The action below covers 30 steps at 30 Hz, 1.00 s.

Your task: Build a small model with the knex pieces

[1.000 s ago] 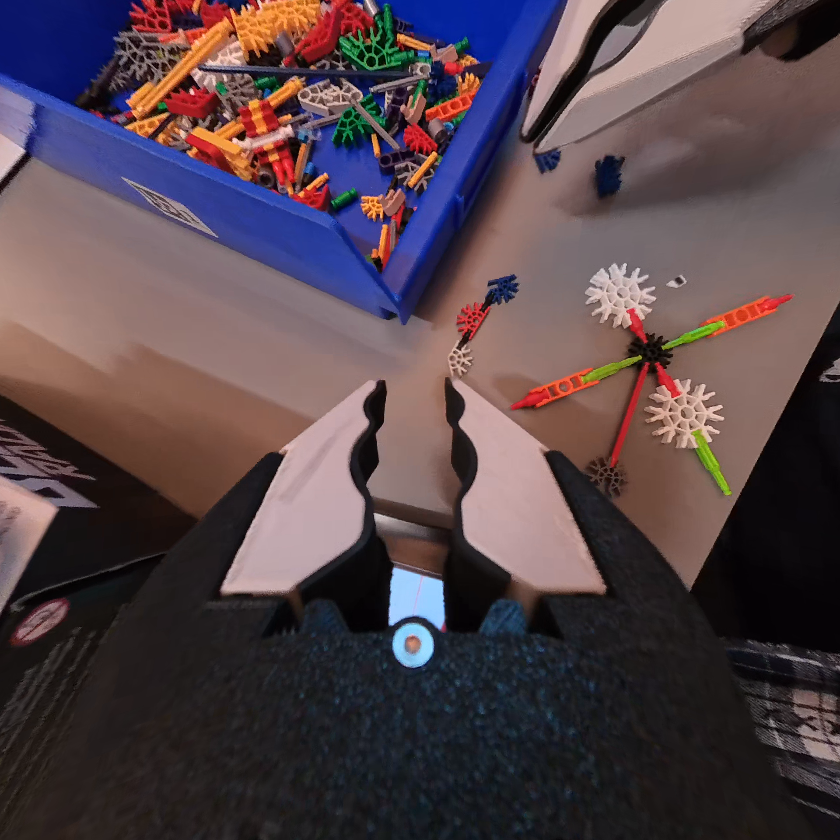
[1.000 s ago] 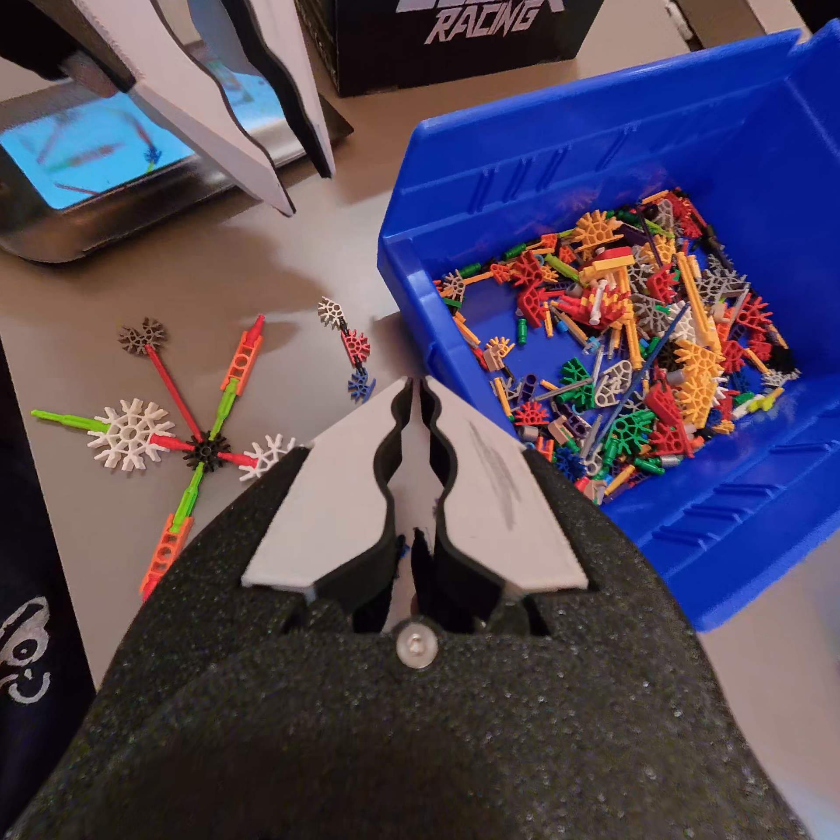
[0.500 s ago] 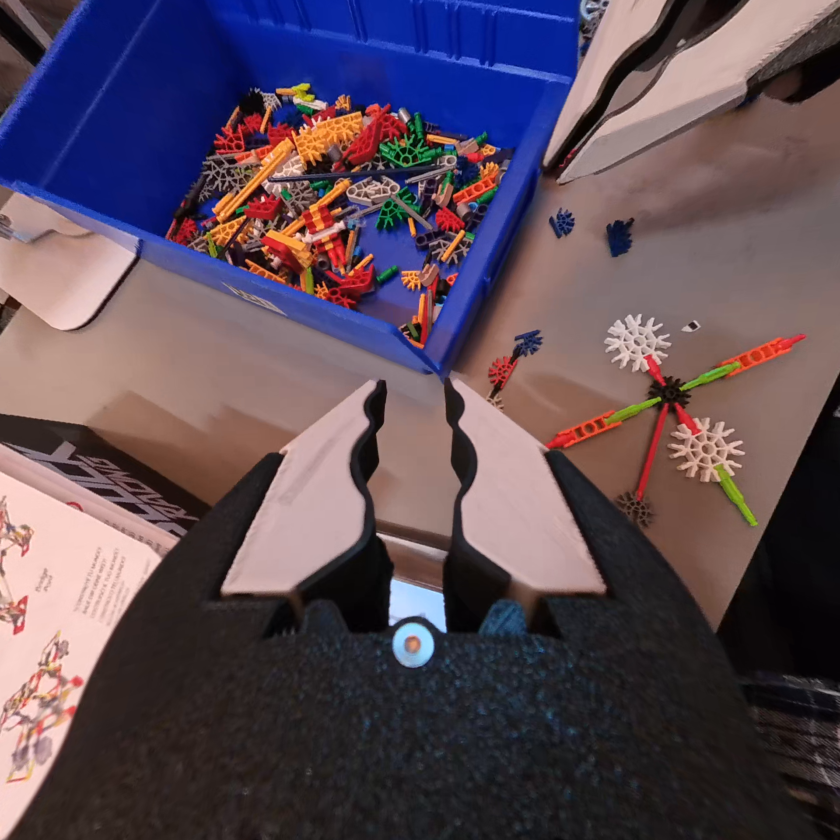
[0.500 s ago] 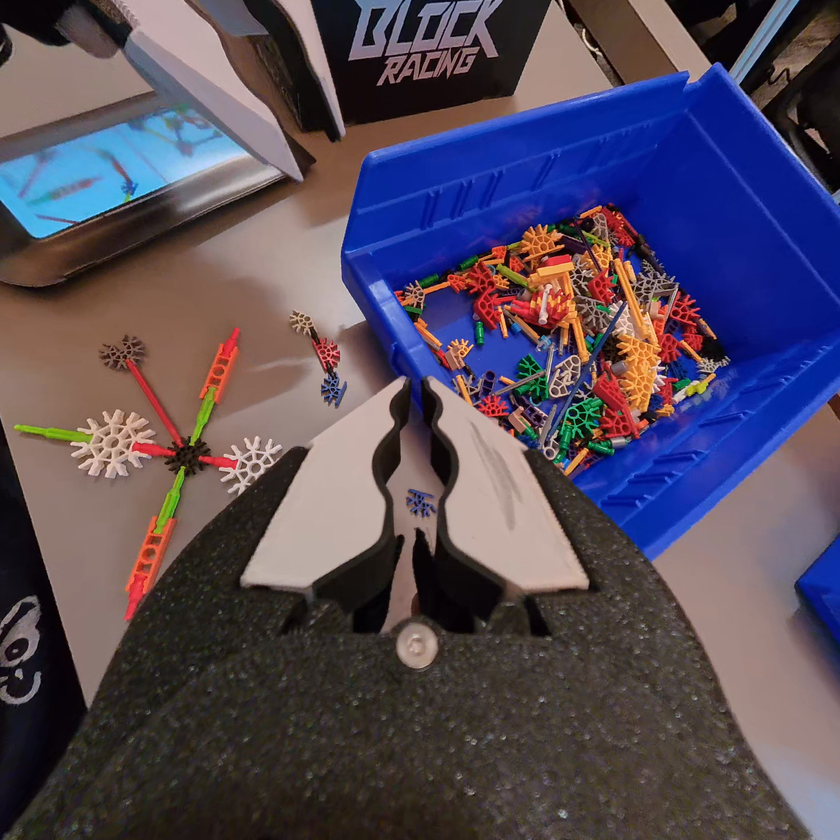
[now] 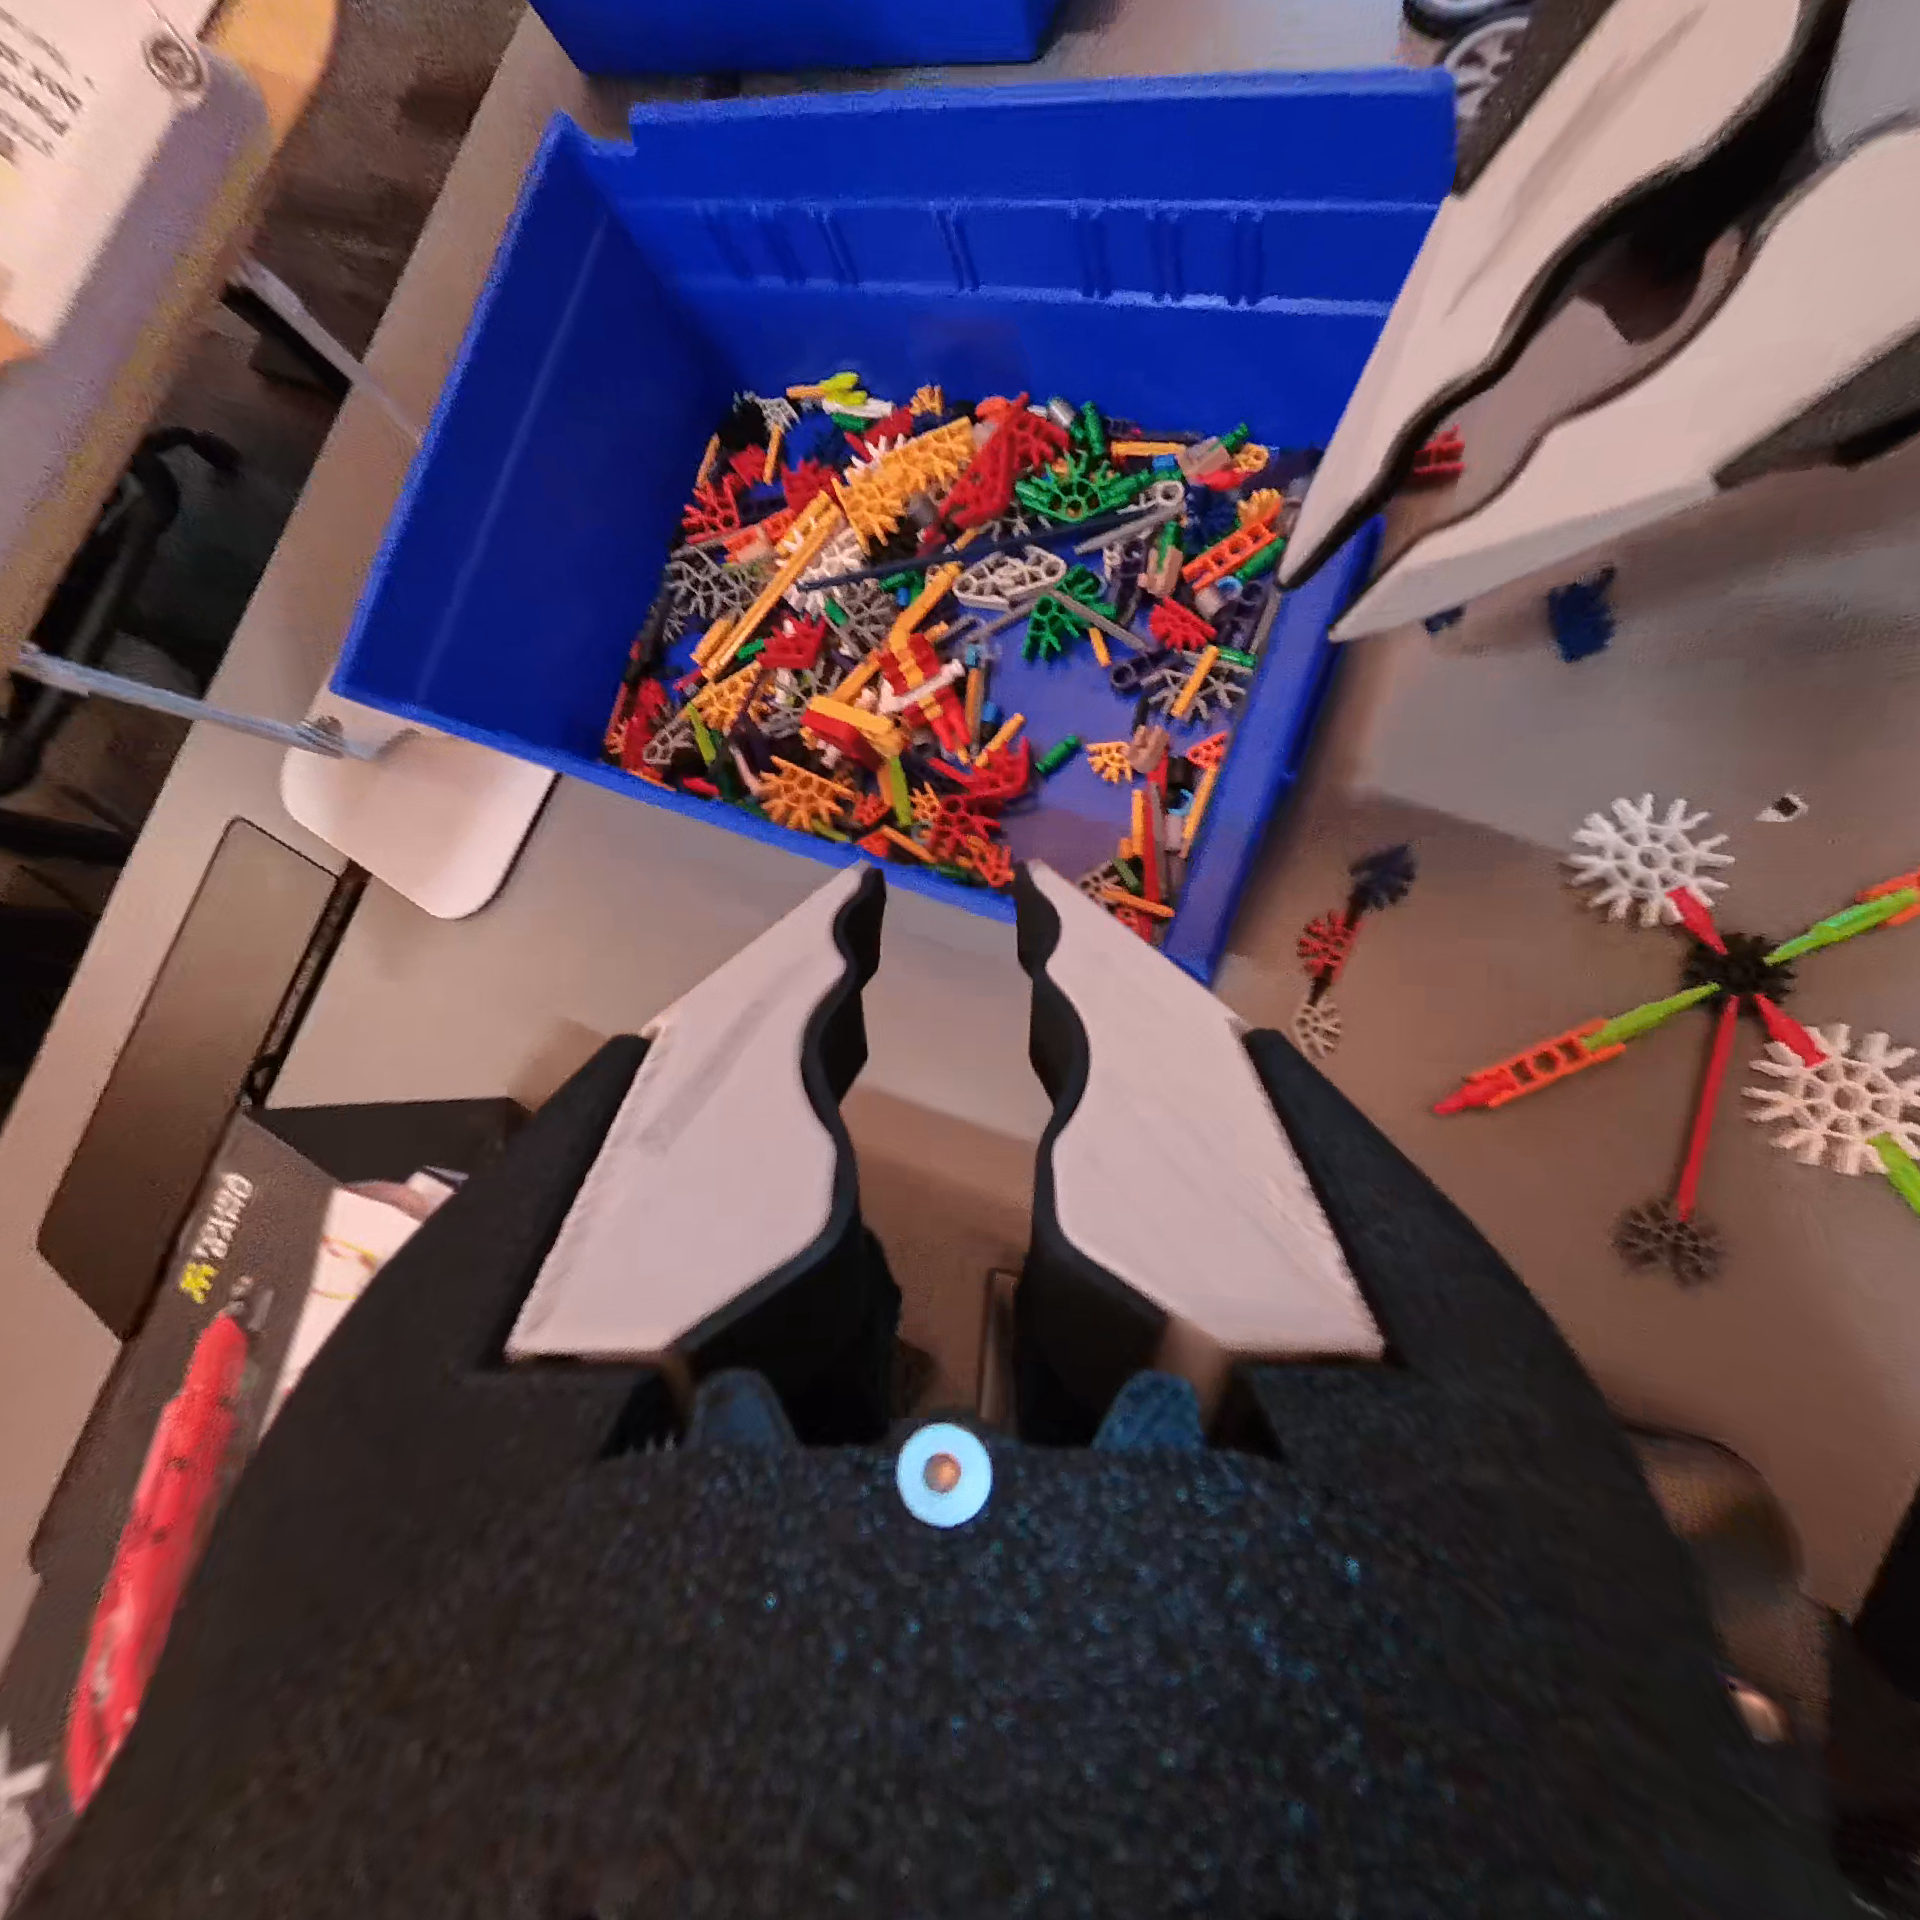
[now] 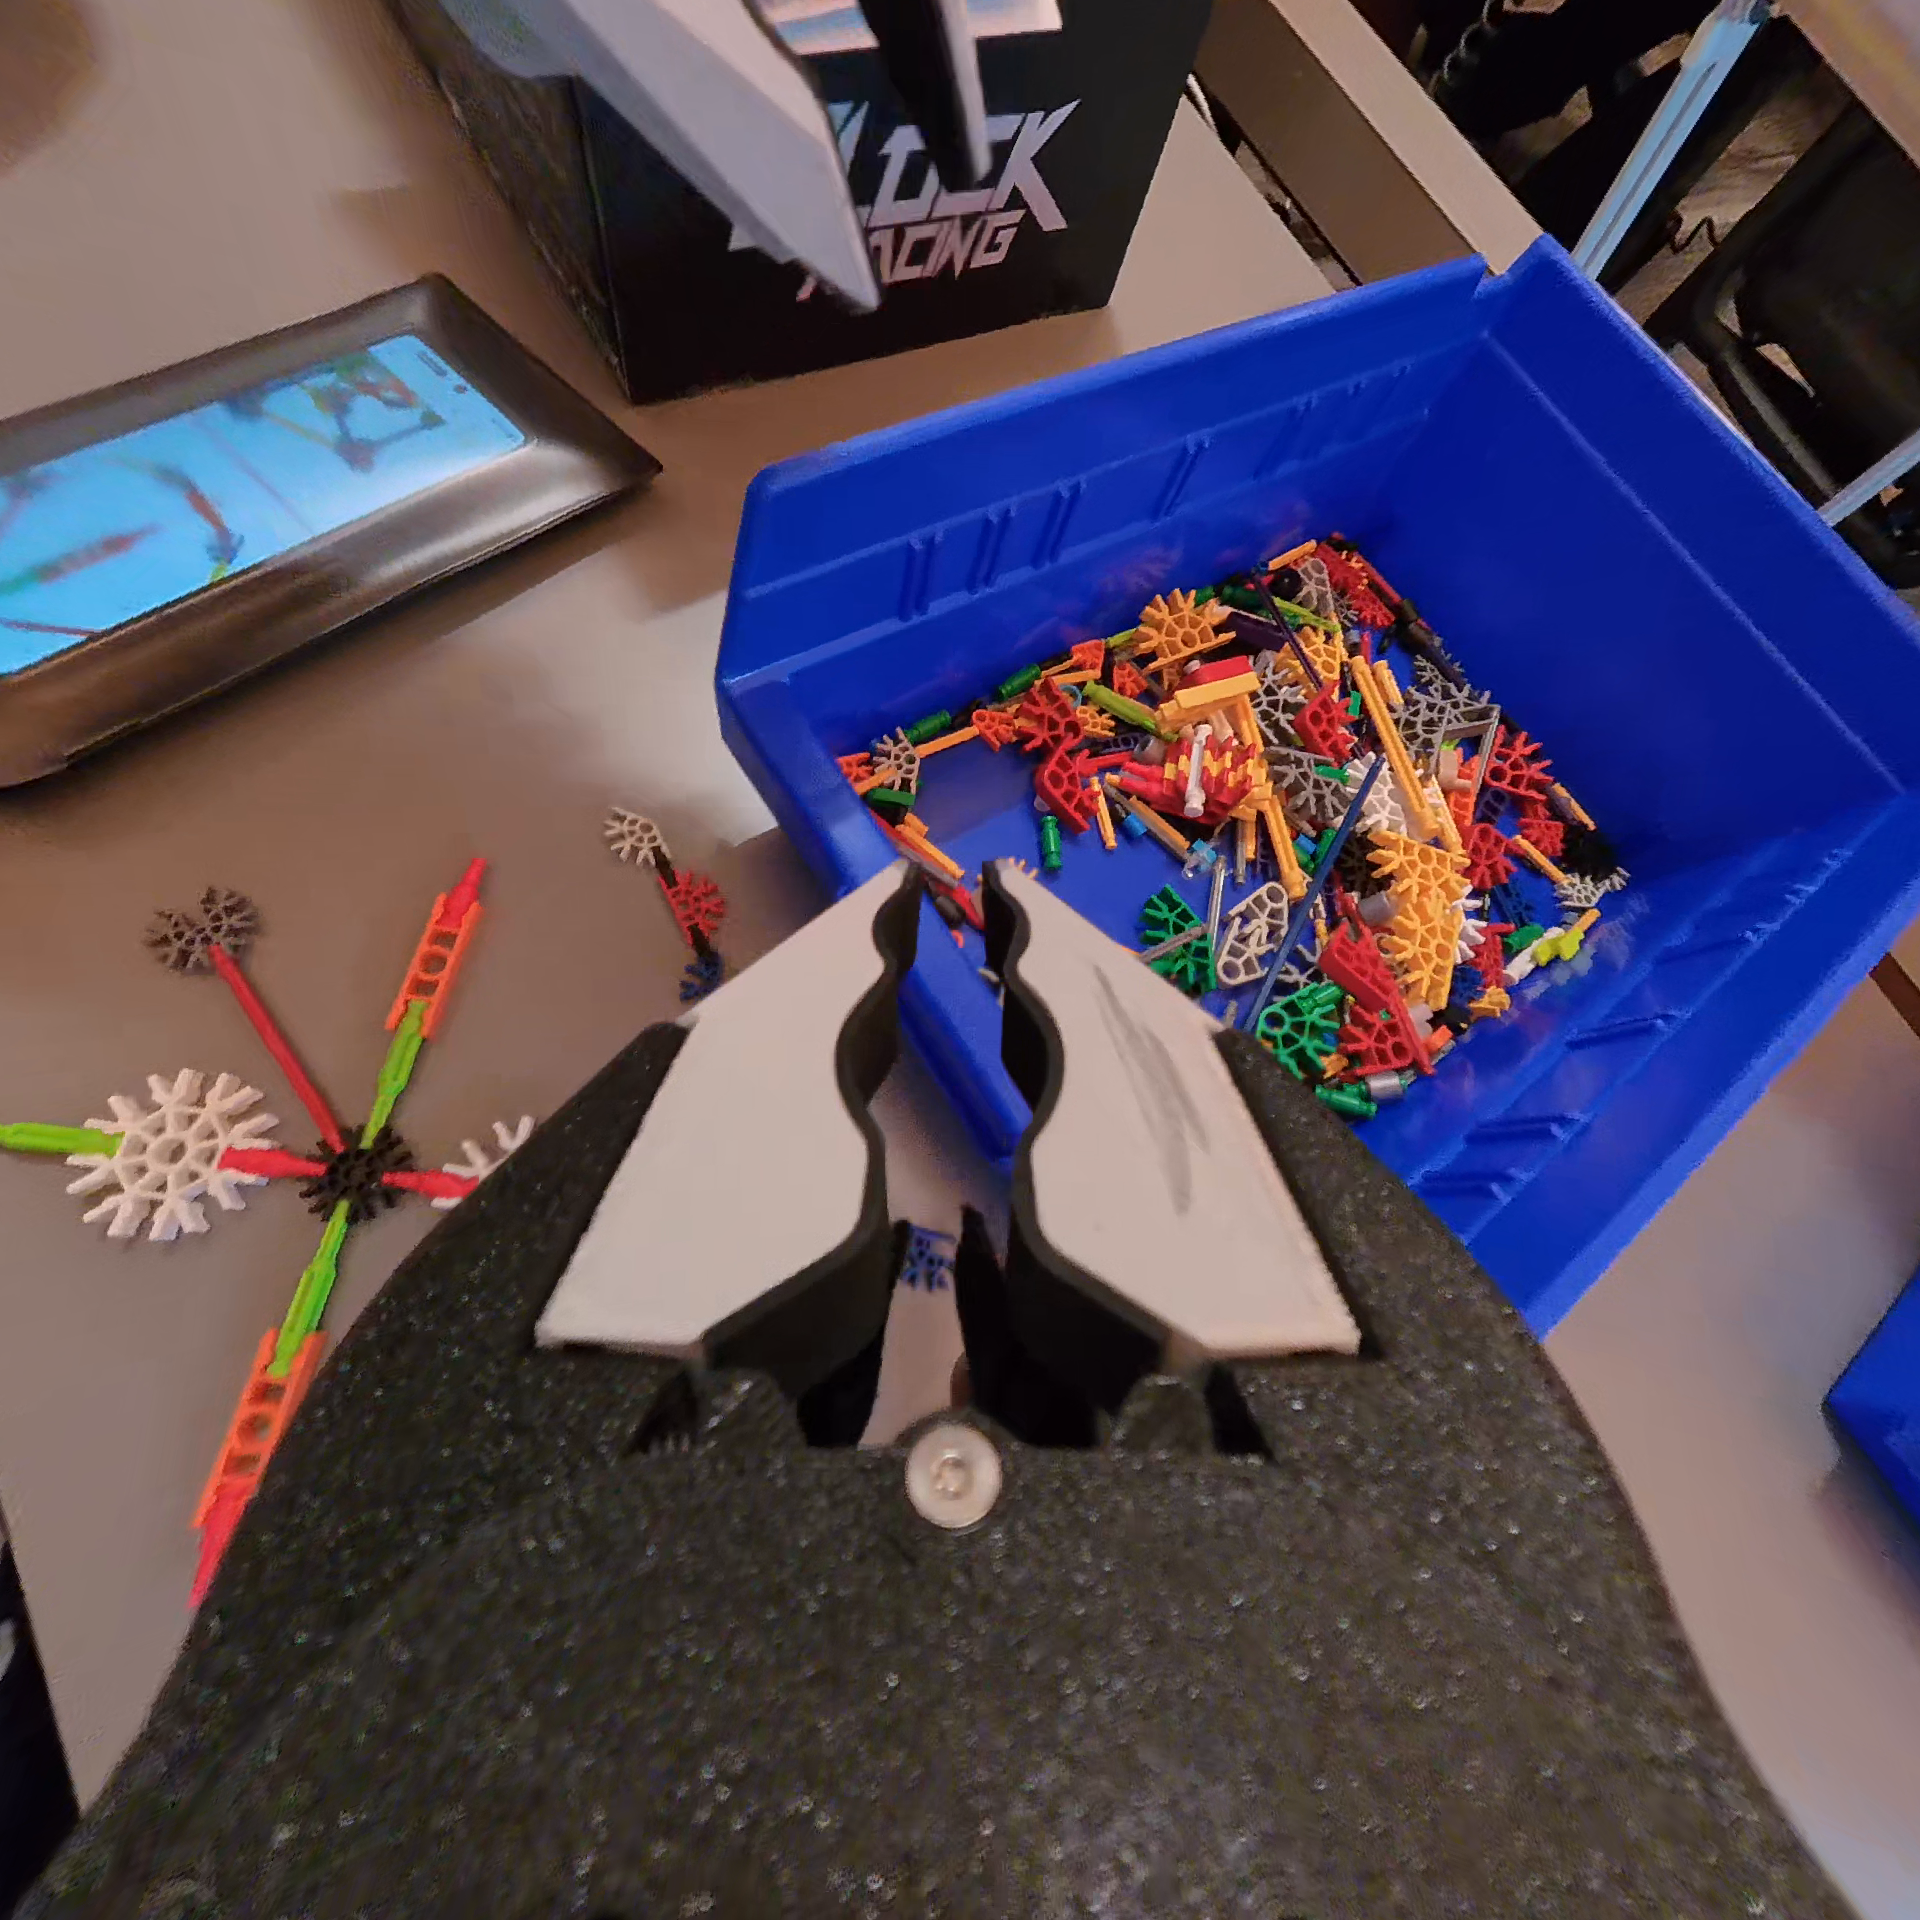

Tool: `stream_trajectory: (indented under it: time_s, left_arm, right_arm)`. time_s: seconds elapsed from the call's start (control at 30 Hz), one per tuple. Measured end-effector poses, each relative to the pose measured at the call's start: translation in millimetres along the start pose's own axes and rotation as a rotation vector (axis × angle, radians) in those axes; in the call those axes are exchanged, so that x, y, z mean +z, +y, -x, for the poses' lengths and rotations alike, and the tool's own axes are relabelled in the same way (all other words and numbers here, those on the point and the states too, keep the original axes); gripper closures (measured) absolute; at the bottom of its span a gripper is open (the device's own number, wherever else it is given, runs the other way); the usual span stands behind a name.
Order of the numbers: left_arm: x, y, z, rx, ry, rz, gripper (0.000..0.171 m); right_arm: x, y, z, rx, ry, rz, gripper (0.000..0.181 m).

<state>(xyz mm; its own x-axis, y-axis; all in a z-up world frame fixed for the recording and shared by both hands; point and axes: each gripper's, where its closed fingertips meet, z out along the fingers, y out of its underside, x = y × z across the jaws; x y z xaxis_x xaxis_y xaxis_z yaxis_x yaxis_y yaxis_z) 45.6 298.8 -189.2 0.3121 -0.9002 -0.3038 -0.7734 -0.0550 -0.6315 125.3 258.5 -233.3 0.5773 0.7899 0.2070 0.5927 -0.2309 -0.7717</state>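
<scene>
Both wrist views look steeply down from opposite sides, seemingly high, sharing the blue bin point(image 5: 499, 582) point(image 6: 1621, 499).

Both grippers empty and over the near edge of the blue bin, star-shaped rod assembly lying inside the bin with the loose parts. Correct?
One error: the star-shaped rod assembly lies on the table beside the blue bin, not inside it, as the right wrist view shows. The rest holds: left gripper and right gripper are empty, at the bin's near edge.

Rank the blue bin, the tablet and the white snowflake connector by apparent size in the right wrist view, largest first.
1. Blue bin
2. Tablet, partly cut off at the left edge
3. White snowflake connector
</scene>
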Motion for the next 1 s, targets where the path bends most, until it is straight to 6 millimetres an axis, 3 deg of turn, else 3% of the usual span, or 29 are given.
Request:
stream_trajectory:
  time_s: [0.27,0.57,1.0]
  left_arm:
    - [11.0,-5.8,21.4,-0.010,-0.012,-0.001,0.146]
    - [1.9,7.2,30.3,-0.025,-0.030,-0.016,0.145]
    - [-11.3,28.0,23.1,-0.047,-0.040,-0.064,0.143]
  right_arm:
    - [24.5,-13.0,-17.2,-0.024,0.017,0.021,0.168]
    - [48.2,-17.2,-27.6,-0.034,-0.007,0.115,0.168]
    - [78.5,19.1,-48.4,-0.091,-0.048,0.451,0.174]
